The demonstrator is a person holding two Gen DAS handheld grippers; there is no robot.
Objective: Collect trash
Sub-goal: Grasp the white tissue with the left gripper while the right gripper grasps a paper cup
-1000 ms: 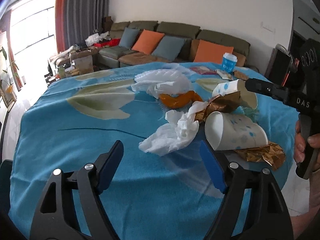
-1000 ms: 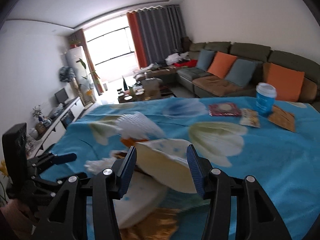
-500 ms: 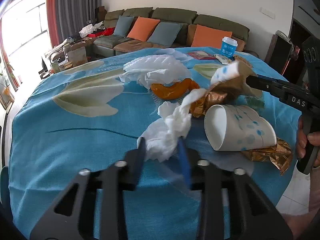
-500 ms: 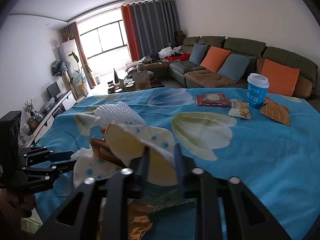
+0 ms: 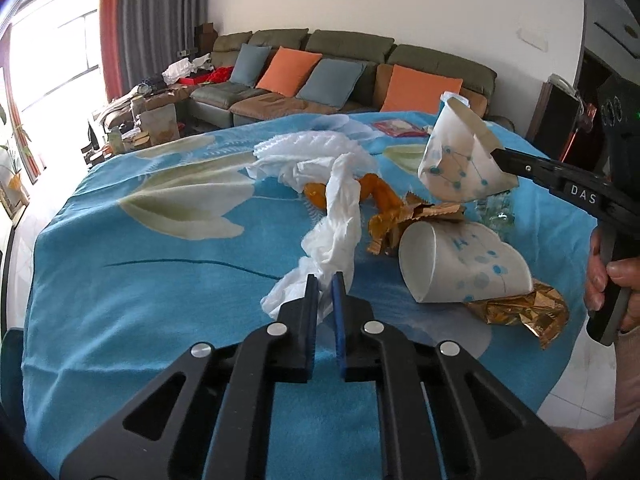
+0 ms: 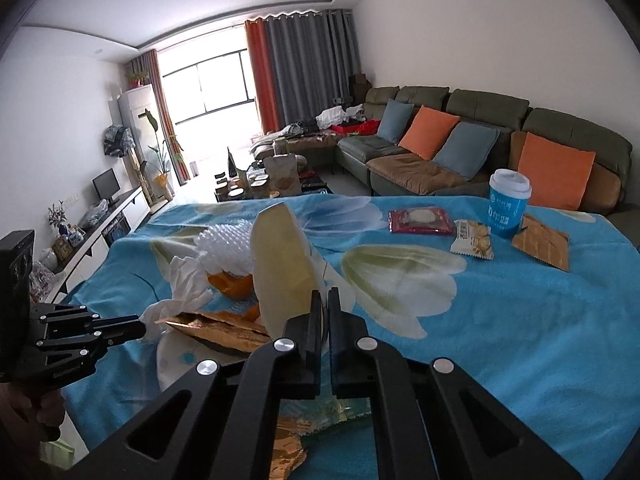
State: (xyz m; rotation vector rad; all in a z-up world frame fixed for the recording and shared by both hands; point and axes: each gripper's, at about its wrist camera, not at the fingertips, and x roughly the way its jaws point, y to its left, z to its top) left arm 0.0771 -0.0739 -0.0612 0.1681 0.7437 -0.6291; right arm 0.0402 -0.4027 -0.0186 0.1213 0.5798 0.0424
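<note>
My left gripper (image 5: pixel 323 280) is shut on a white crumpled tissue (image 5: pixel 334 224) and holds its long strip up off the blue tablecloth (image 5: pixel 140 280). My right gripper (image 6: pixel 324 298) is shut on a squashed white paper cup (image 6: pixel 282 264) with blue dots; the cup also shows lifted in the left wrist view (image 5: pixel 456 160). A second paper cup (image 5: pixel 460 264) lies on its side on the table. Gold wrappers (image 5: pixel 516 312), an orange peel (image 5: pixel 380 194) and white foam netting (image 5: pixel 312 152) lie around it.
A blue lidded cup (image 6: pixel 508 208), a red packet (image 6: pixel 420 220), a snack packet (image 6: pixel 472 242) and a brown packet (image 6: pixel 540 242) sit at the table's far side. A sofa (image 6: pixel 480 148) stands behind. The table's edge is close on the right (image 5: pixel 576 344).
Both grippers closed from open: the left on the tissue, the right on the paper cup. Both items have since been lifted off the table.
</note>
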